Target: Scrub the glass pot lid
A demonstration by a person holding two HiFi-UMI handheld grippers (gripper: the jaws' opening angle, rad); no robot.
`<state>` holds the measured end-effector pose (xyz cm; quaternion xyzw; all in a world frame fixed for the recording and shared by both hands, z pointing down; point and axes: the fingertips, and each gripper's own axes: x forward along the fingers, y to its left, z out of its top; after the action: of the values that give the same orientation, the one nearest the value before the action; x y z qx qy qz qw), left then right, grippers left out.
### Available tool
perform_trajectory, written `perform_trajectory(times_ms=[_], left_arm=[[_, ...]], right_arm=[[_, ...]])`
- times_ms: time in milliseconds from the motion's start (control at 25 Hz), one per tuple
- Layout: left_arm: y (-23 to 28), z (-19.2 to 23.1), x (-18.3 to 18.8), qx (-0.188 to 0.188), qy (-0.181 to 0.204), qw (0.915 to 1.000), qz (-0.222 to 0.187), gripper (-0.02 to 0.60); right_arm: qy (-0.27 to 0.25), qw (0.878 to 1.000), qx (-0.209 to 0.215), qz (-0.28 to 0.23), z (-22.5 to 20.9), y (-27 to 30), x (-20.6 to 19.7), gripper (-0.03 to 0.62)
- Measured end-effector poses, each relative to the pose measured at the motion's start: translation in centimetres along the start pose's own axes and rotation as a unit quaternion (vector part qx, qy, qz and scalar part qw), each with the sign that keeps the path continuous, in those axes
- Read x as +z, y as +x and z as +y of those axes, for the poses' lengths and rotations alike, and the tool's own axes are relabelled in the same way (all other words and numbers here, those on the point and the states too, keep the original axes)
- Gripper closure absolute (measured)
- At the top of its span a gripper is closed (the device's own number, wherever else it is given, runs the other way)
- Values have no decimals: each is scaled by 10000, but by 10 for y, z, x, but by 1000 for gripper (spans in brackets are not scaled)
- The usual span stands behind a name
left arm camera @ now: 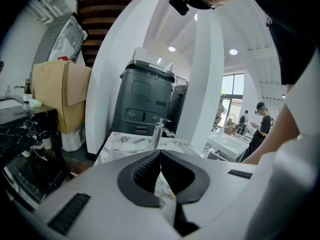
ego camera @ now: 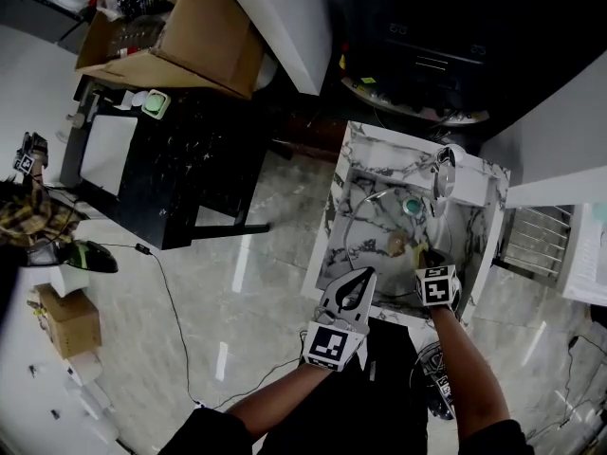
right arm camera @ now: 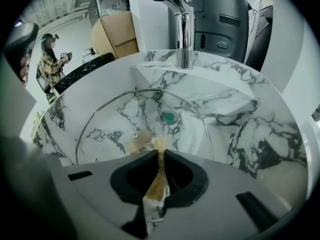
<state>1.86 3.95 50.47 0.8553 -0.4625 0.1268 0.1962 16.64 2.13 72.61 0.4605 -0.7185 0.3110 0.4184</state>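
The glass pot lid (right arm camera: 112,121) is lying tilted inside the marble sink (right arm camera: 240,109). Its thin metal rim is running round clear glass, through which the veined basin is showing. A tan knob (right arm camera: 136,144) is sitting at the lid's middle. The green-ringed drain (right arm camera: 169,117) is showing inside the rim's outline, and the chrome faucet (right arm camera: 184,34) is standing at the sink's far edge.

The right gripper (right arm camera: 160,151) is reaching into the sink with its jaws pinching a thin brownish scrubbing pad (right arm camera: 159,181). The pad's tip is lying just beside the knob, on the lid.

The left gripper (left arm camera: 160,153) is hanging at the sink's near edge, by the lid's rim, with its jaws pressed together at the tips. Whether the rim is lying between them cannot be made out.

Well apart from the sink, an open cardboard box (ego camera: 190,36) is resting on a black counter (ego camera: 180,169). Its contents are too small to identify. Behind the sink a dark grey appliance (left arm camera: 145,104) is standing; its markings are too small to read.
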Motion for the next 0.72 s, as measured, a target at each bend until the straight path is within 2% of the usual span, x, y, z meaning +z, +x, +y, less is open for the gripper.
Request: perform_trajectory(times_ms=[160,560,720], left_arm=[[-2,3,-9,51,-141,9999,-12,568],[-7,19,-8,239,-77,9997,-30,568],[-7,26,-7,270,-132,9995,-91,568]], right_arm=[[11,9998,111,145,6,2,-2,540],[192,9979,543,305,32,12,4,542],[585,9939,830,429,44,16,5,540]])
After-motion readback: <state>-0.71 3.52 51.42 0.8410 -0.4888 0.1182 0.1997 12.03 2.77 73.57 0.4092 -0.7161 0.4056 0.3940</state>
